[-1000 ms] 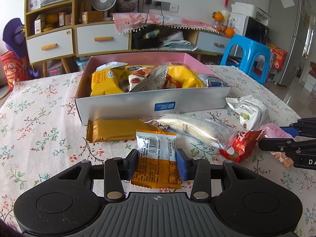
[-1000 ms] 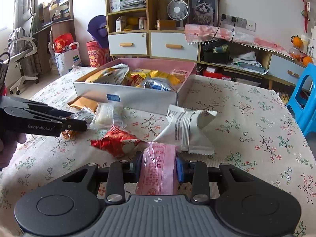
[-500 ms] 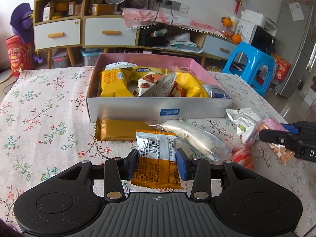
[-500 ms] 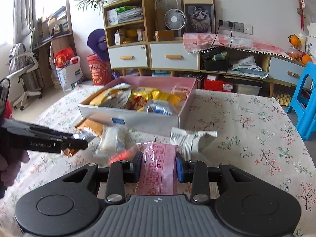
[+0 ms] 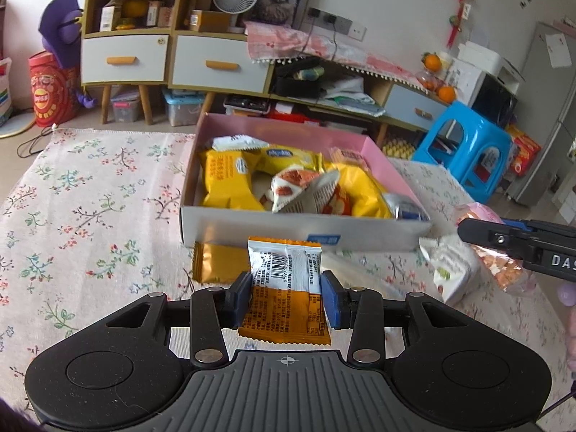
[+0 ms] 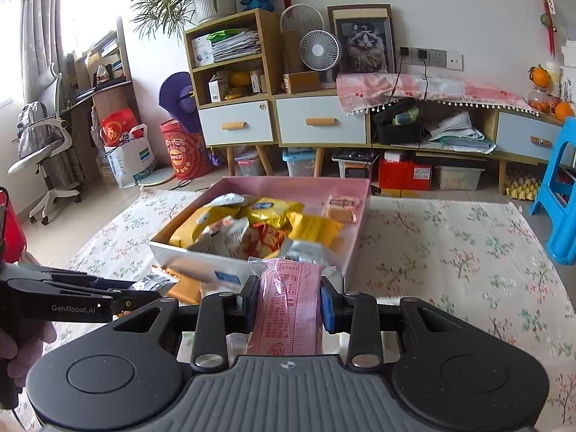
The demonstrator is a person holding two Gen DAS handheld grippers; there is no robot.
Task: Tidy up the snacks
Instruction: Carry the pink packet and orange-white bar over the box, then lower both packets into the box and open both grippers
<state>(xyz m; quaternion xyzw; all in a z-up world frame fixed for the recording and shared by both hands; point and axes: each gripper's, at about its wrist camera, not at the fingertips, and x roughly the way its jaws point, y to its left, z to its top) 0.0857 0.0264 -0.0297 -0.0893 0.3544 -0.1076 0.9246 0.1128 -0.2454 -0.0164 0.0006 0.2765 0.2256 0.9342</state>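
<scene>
Orange foil packet (image 5: 286,288) is clamped in my left gripper (image 5: 286,297), pads pinching it on both side edges so it hangs flat with the barcode facing the camera, which should let it slide into the box without folding. My right gripper (image 6: 288,304) is doing the same with a pink wrapper (image 6: 288,309), squeezed at its sides and sticking out forward toward the box.

Both are held off the floral tablecloth (image 5: 90,216), just short of the near wall of the pink box (image 5: 306,228), so I'd say I'm mid-carry with one snack per hand, and the drop-in comes next. The box is already pretty full of yellow bags (image 5: 225,180) and other packets, so I'll probably have to aim for gaps.

A few things are left outside: a gold bar (image 5: 216,262) lying against the box's front wall, and a white pouch (image 5: 451,270) near the right gripper's tip in the left view.
</scene>
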